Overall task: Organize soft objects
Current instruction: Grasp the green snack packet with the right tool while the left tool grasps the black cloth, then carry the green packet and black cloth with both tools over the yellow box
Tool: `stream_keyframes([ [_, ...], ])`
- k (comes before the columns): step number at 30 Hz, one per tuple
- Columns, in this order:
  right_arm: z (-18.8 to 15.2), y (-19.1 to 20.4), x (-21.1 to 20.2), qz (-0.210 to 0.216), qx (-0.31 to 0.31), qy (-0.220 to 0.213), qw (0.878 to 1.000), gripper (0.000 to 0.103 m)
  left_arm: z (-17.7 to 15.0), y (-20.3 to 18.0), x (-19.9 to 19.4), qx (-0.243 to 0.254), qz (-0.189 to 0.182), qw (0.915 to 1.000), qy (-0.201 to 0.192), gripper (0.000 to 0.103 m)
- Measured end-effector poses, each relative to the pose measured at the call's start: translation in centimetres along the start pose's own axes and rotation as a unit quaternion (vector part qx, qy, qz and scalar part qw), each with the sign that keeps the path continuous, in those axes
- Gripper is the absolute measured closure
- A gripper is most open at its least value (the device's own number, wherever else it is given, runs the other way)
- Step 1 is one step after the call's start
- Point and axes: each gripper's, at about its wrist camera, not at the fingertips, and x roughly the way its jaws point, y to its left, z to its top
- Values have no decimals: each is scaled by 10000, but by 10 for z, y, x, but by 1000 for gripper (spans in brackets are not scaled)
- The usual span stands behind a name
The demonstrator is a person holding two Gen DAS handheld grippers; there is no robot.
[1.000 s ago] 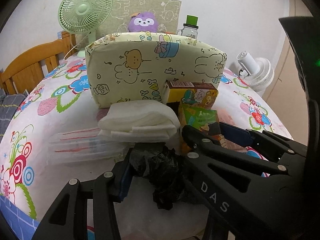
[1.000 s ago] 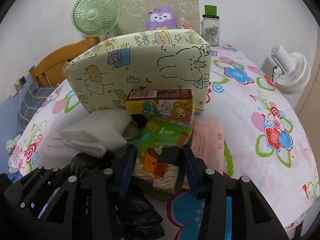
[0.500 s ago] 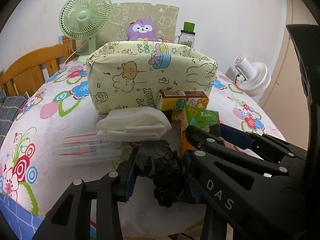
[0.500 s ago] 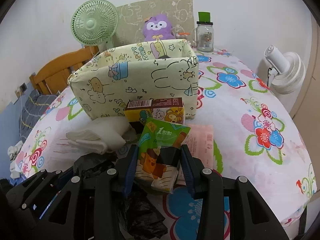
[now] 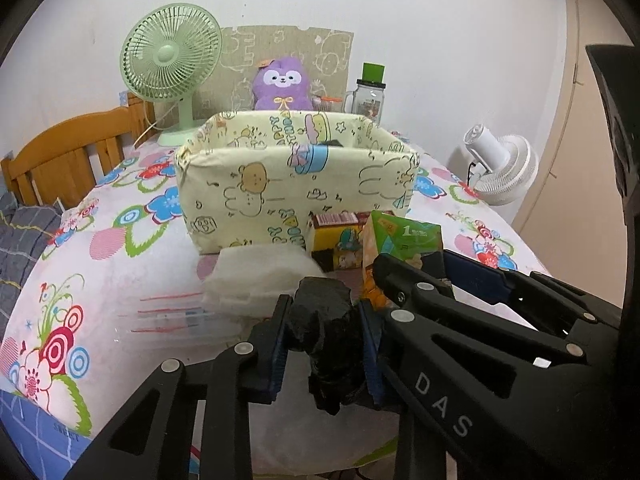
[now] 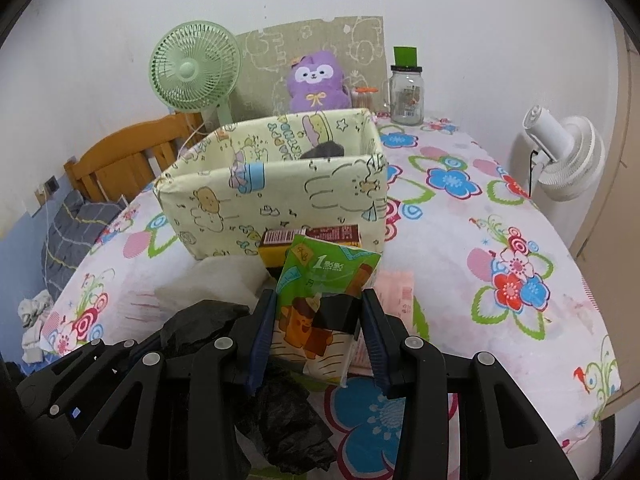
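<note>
crumpled black plastic bag (image 5: 326,334) clamped in the left gripper (image 5: 325,344), raised above the floral tablecloth (image 5: 120,264); green tissue pack (image 6: 320,312) pinched in the right gripper (image 6: 318,340) alongside. ahead, cartoon-print fabric bin (image 5: 296,188), yellow carton (image 5: 334,236) and folded white cloths (image 5: 260,276) at its front.

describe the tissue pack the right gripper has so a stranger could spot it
Start at the yellow cartoon-print fabric bin on the floral tablecloth. In front of it lies a yellow box. The tissue pack is nearer still, clamped in the right gripper jaws: green, soft, with an orange cartoon figure.
</note>
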Motion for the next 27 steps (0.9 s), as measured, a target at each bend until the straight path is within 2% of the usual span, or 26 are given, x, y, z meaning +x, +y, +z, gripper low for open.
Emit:
stream_keyframes([
  [27, 55, -2, -42, -98, 43, -469, 9988, 58, 57, -15, -32, 179, -1, 9989, -429, 72],
])
